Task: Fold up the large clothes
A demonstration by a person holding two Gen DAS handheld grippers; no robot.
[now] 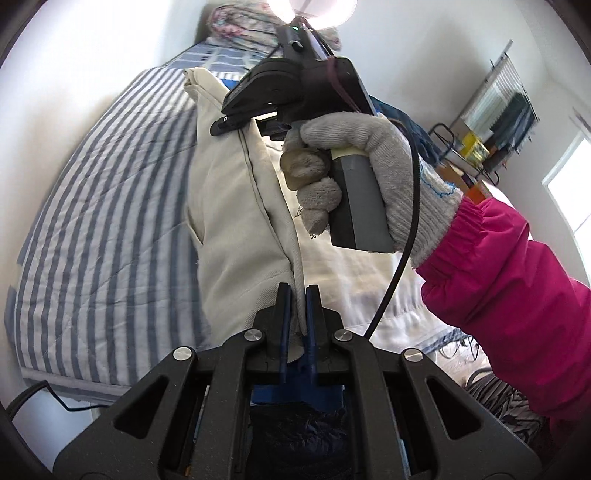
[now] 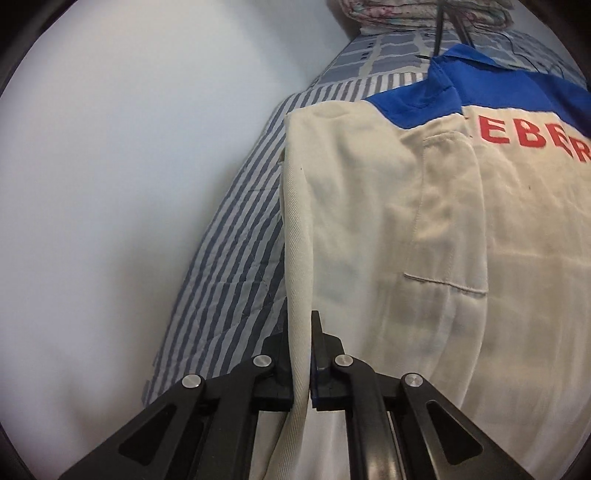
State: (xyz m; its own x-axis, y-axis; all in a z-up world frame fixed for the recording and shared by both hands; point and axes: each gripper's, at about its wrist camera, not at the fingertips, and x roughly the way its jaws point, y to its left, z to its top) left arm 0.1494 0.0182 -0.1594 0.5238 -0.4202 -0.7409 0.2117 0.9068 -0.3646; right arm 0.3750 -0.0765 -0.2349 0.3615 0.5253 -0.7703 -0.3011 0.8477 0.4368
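A large cream jacket (image 2: 424,206) with a blue yoke and red letters lies on a striped bed (image 2: 236,229). My right gripper (image 2: 300,325) is shut on the jacket's left edge, a fold of cream cloth pinched between its jaws. In the left wrist view my left gripper (image 1: 298,295) is shut on another cream edge of the same jacket (image 1: 236,206), lower down. Farther up that view, a gloved hand (image 1: 369,173) in a pink sleeve holds the right gripper's body (image 1: 295,88) over the jacket.
A white wall (image 2: 110,184) runs along the bed's left side. Folded floral bedding (image 2: 424,14) sits at the head of the bed. A rack with clothes (image 1: 491,125) and a window (image 1: 569,199) stand at the right. A black cable (image 1: 399,266) hangs from the right gripper.
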